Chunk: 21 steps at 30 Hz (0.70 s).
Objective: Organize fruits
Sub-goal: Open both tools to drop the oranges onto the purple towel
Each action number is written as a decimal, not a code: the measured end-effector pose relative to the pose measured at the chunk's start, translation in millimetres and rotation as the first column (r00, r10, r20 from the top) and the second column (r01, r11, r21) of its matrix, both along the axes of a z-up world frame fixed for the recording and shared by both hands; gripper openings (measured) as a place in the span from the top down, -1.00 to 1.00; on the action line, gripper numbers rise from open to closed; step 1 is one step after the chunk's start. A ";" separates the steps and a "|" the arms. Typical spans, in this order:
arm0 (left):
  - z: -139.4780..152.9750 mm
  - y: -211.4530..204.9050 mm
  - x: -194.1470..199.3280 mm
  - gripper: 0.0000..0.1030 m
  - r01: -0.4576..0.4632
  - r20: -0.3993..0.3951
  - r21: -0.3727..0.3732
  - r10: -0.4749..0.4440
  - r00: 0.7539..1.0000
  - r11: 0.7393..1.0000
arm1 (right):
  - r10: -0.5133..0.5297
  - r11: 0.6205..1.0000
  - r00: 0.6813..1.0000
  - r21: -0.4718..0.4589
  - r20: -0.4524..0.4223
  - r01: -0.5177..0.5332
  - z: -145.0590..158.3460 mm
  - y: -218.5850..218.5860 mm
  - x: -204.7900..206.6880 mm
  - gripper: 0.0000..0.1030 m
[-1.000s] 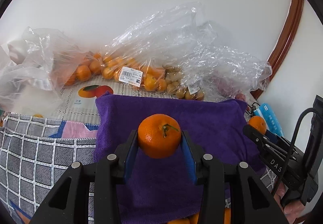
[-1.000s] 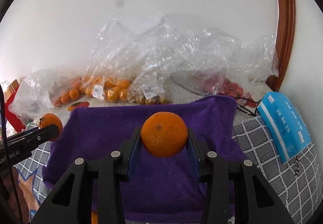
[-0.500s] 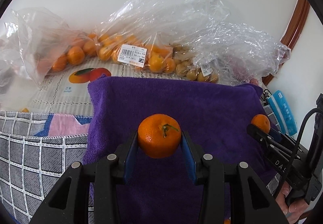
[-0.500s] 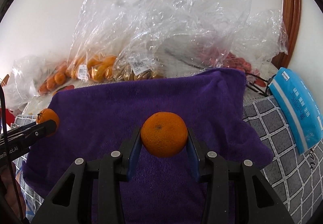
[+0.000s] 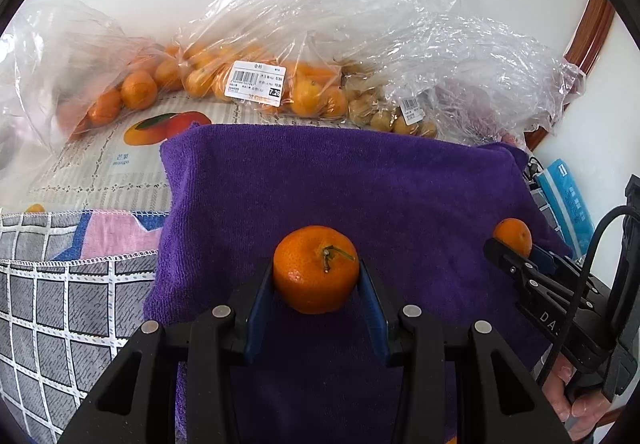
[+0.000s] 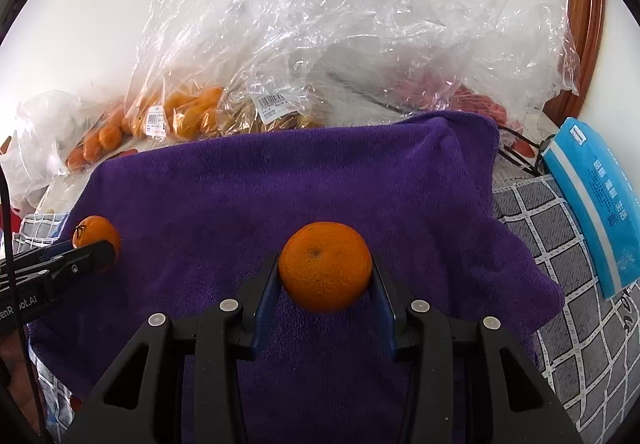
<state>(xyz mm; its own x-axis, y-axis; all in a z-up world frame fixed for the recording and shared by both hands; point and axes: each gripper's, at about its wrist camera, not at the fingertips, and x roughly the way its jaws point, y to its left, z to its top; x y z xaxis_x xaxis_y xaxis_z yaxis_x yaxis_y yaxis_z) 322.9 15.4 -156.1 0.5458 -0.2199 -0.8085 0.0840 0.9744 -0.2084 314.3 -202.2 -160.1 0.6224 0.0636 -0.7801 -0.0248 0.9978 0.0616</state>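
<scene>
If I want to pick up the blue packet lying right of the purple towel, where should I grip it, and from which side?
Grip the blue packet across its short width near the lower end, coming from above. It lies flat and long on the checked cloth, both long edges exposed; it looks soft, so squeeze gently.

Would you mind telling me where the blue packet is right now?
In the right wrist view, the blue packet lies at the far right on the grey checked cloth, just beyond the purple towel's right edge.
</scene>
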 end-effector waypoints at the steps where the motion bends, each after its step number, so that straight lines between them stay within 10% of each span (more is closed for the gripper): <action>1: -0.8 -0.5 0.2 0.22 0.003 -0.004 0.001 -0.003 1.000 1.000 | -0.001 1.000 1.000 0.004 -0.005 0.001 -0.8 -0.5 0.3 0.17; 21: 39.3 1.7 -26.1 0.00 0.007 0.067 0.020 -0.008 0.998 1.000 | -0.053 0.997 0.993 -0.045 0.104 0.058 38.9 2.3 -24.8 -0.21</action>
<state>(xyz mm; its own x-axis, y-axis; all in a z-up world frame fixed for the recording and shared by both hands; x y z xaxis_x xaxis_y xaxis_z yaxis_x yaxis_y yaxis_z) 296.8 17.1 -116.8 0.5976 -0.2085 -0.7742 0.1042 0.9776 -0.1828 289.5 -199.9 -121.1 0.7008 -0.0088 -0.7133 0.0270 0.9995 0.0142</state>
